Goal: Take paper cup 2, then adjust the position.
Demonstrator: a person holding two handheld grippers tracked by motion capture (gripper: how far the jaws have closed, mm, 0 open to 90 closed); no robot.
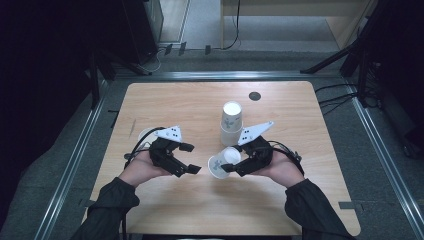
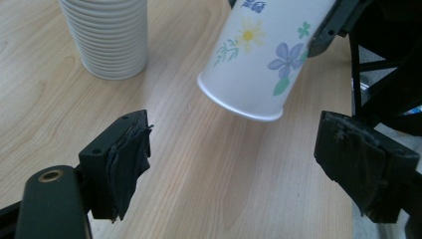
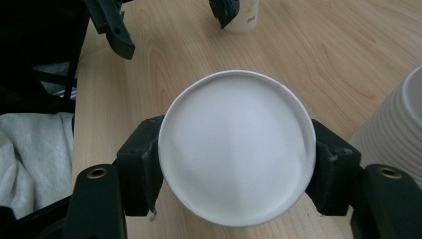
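Observation:
My right gripper (image 1: 231, 165) is shut on a white paper cup (image 1: 220, 164) with a flower print, held on its side above the wooden table (image 1: 190, 100). One round end of that cup (image 3: 236, 149) faces the right gripper's camera, gripped between the two pads. The cup's other end (image 2: 259, 55) points down at my left gripper (image 2: 234, 159), which stands open with nothing between its jaws. In the high view the left gripper (image 1: 192, 170) is a short way left of the cup.
A tall stack of cups (image 1: 231, 122) stands mid-table, just behind the right gripper; the stack (image 2: 107, 37) sits to the left of the held cup. A single flowered cup (image 3: 244, 17) stands beyond the left gripper. A dark round disc (image 1: 255, 96) lies near the far edge.

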